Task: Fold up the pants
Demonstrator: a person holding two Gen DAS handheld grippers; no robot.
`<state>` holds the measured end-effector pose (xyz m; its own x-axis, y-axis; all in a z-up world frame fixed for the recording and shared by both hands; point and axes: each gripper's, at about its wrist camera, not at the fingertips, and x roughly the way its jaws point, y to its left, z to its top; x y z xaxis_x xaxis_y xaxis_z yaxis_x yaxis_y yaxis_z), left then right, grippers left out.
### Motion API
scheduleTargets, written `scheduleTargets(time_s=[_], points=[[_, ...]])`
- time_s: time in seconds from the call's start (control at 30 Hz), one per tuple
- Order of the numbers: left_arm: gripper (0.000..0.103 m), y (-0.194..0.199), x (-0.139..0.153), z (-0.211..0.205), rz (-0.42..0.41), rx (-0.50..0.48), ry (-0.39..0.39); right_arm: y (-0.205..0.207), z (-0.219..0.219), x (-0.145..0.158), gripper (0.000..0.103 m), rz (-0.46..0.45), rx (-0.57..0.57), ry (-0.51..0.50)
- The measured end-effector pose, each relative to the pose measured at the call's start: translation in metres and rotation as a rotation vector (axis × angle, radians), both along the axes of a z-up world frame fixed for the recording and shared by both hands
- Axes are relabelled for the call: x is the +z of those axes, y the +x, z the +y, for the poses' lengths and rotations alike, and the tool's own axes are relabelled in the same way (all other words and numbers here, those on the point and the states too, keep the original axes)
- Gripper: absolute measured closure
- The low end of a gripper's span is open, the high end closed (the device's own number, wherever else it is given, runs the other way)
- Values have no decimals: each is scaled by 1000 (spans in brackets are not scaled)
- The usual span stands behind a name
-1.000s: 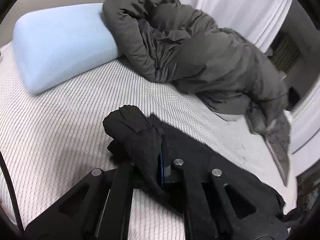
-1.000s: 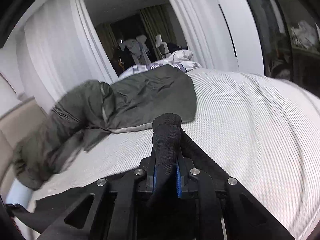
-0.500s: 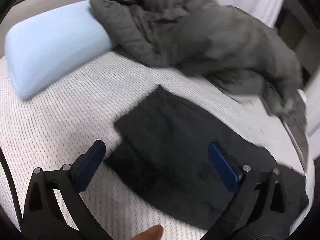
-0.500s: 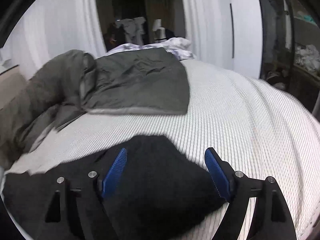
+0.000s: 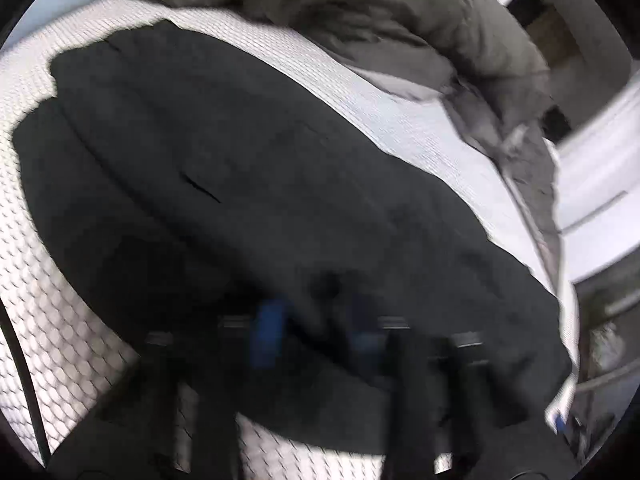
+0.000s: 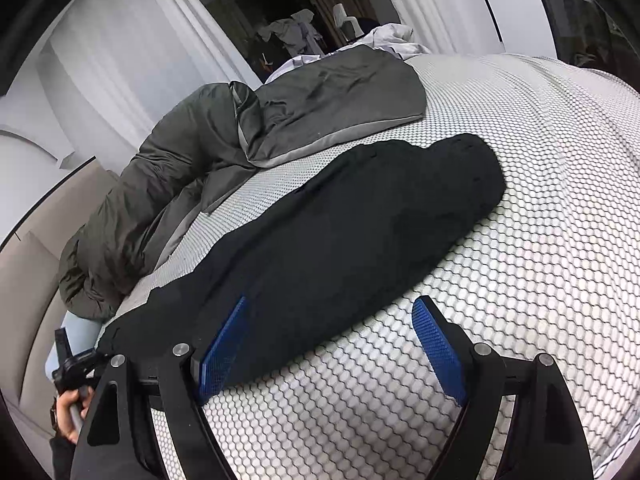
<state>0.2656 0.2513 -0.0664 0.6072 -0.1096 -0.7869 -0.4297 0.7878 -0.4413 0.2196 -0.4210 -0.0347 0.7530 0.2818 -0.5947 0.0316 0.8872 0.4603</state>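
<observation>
The black pants [image 6: 360, 220] lie stretched out long and flat on the white honeycomb-textured mattress [image 6: 540, 200]. My right gripper [image 6: 332, 344] is open low over their near edge, its left pad [image 6: 224, 344] above the cloth and its right pad [image 6: 440, 348] above bare mattress. In the blurred left wrist view the pants [image 5: 240, 160] fill the middle. My left gripper [image 5: 314, 336] sits down at their near edge, shut with a bump of black cloth pinched between its blue pads [image 5: 264, 332].
A dark grey duvet [image 6: 180, 184] is heaped along the far side of the bed, also the duvet [image 5: 360, 12] just beyond the pants. A light blue pillow [image 6: 80, 328] and beige headboard [image 6: 24, 280] lie left. A hand [image 6: 66, 412] shows at lower left. White curtains stand behind.
Both grippers let go of the bunched pants and opened; the pants now lie spread flat. Both hands dropped lower. The left gripper has closed again on the near edge of the cloth.
</observation>
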Motion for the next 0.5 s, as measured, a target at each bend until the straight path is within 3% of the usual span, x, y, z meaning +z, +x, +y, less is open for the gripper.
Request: scheduleTargets(time_s=[0.07, 0.2, 0.27, 0.33, 0.37, 0.43, 0.5], points=[[103, -10, 3, 7, -57, 17, -36, -3, -5, 2, 18, -3, -9, -12], [102, -43, 25, 17, -135, -42, 31, -7, -19, 1, 18, -7, -34, 1], [102, -53, 29, 24, -124, -34, 49, -6, -24, -4, 18, 3, -46, 6], [99, -47, 24, 27, -59, -43, 92, 0, -26, -12, 18, 25, -56, 25], [98, -46, 20, 31, -29, -41, 73, 2, -27, -15, 18, 34, -58, 42], [91, -47, 14, 37, 10, -24, 20, 4, -29, -20, 18, 41, -61, 56], [77, -54, 14, 44, -23, -15, 13, 5, -30, -24, 18, 46, -56, 78]])
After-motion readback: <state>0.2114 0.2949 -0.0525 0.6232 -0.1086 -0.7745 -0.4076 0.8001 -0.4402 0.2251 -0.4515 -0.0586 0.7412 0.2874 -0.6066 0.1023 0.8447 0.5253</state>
